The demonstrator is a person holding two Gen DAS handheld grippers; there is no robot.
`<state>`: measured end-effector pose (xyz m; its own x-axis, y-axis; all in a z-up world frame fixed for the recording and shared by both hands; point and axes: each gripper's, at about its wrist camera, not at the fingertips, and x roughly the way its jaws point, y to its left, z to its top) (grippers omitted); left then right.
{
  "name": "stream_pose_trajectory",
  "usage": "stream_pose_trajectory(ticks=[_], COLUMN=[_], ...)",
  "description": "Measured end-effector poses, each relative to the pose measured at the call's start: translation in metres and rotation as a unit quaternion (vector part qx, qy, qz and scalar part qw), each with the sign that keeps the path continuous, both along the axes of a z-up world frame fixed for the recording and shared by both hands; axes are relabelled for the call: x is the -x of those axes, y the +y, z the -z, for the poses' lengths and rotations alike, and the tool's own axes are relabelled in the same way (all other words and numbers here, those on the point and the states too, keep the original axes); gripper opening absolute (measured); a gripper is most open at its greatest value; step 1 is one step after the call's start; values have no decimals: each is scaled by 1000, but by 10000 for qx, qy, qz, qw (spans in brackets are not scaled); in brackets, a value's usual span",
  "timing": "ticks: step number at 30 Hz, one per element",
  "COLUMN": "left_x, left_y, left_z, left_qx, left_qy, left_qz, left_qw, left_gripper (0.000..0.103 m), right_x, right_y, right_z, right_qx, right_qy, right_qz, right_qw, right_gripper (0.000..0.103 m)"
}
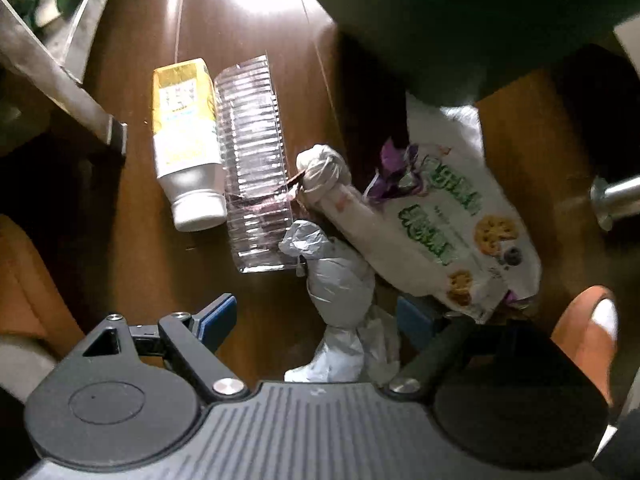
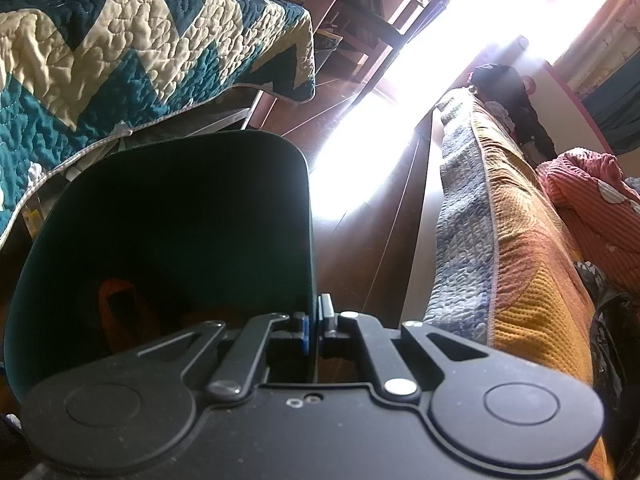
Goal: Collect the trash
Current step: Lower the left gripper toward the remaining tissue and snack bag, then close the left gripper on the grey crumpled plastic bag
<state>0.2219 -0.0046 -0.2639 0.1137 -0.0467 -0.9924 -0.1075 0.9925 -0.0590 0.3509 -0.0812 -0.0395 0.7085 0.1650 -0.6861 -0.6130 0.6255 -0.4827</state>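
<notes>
A trash pile lies on the brown wooden floor (image 1: 152, 264): a yellow and white bottle (image 1: 184, 148), a clear ribbed plastic container (image 1: 256, 160), a white knotted roll (image 1: 340, 192), a white snack bag with green letters (image 1: 460, 232) and a crumpled grey-white wrapper (image 1: 340, 292). My left gripper (image 1: 316, 320) points straight down, open, its blue pads either side of the wrapper and apart from it. My right gripper (image 2: 316, 320) is shut on the rim of a dark green bin (image 2: 180, 220), which fills the left of that view and also shows as a dark green bin (image 1: 460, 20).
A metal furniture leg (image 1: 56, 72) stands at the upper left of the pile and another metal leg (image 1: 616, 196) at the right. An orange shoe (image 1: 588, 328) is close by the gripper. Two beds, one with a teal quilt (image 2: 120, 60), one with an orange quilt (image 2: 520, 240), flank a floor strip.
</notes>
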Motion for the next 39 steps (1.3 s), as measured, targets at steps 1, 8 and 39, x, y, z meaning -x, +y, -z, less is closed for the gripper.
stream_pose_trajectory(ticks=[1, 8, 39], left_x=[-1, -8, 13], left_y=[-1, -7, -2], left_z=[4, 29, -18], left_qx=[-55, -21, 255], left_qy=[28, 161, -138], left_qz=[43, 115, 137], left_qw=[10000, 9998, 9995], left_gripper=[87, 87, 39], right_x=[0, -1, 1], right_y=[0, 1, 2], right_z=[0, -2, -1], right_qx=[-10, -53, -82], right_qy=[14, 87, 57], right_qz=[1, 12, 33], right_qw=[10000, 9999, 9999], right_gripper=[4, 5, 5])
